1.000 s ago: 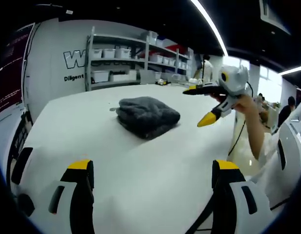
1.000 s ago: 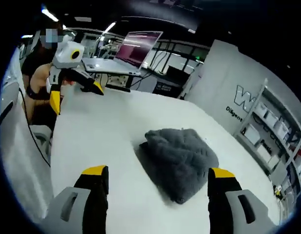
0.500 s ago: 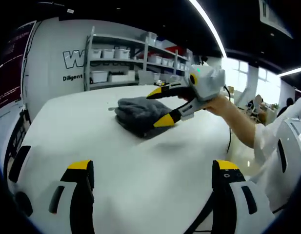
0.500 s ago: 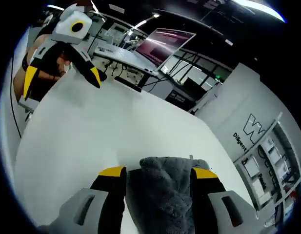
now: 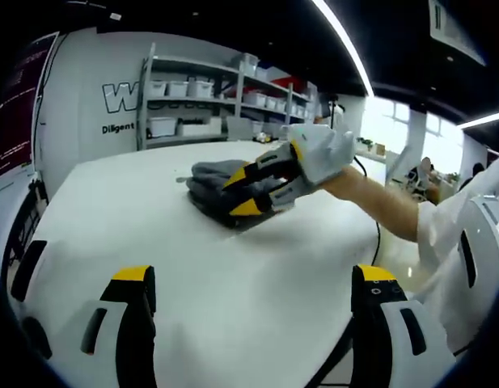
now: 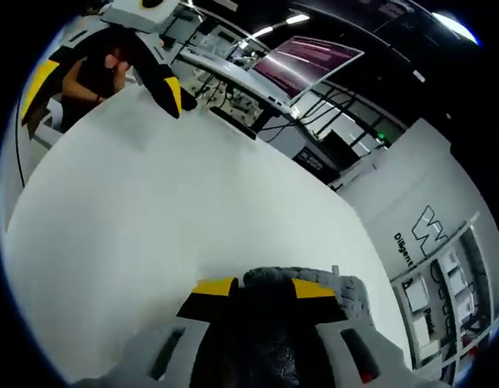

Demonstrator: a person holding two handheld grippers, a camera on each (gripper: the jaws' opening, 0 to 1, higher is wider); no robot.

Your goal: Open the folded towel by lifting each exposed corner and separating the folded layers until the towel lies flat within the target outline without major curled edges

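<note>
At the centre of the left gripper view, your right hand-held gripper sits on the folded grey towel, its yellow-tipped jaws narrowed around a fold at the towel's near edge. Your right hand, in a white glove, comes in from the right of the frame with the forearm behind it. That towel lies on the white bench, a little above mid-frame, still folded into a thick bundle. Along the bottom of the same view, your left hand-held gripper hangs over bare bench with its jaws spread wide and nothing between them, well apart from the towel.

Low in the right gripper view, the towel bunches between the two yellow jaw tips, which stand close together with dark pile pressed between them. Your left hand-held gripper shows at the upper left of that frame, jaws parted, beyond the bench's far side. Shelves with white bins line the wall at the upper left of the left gripper view.
</note>
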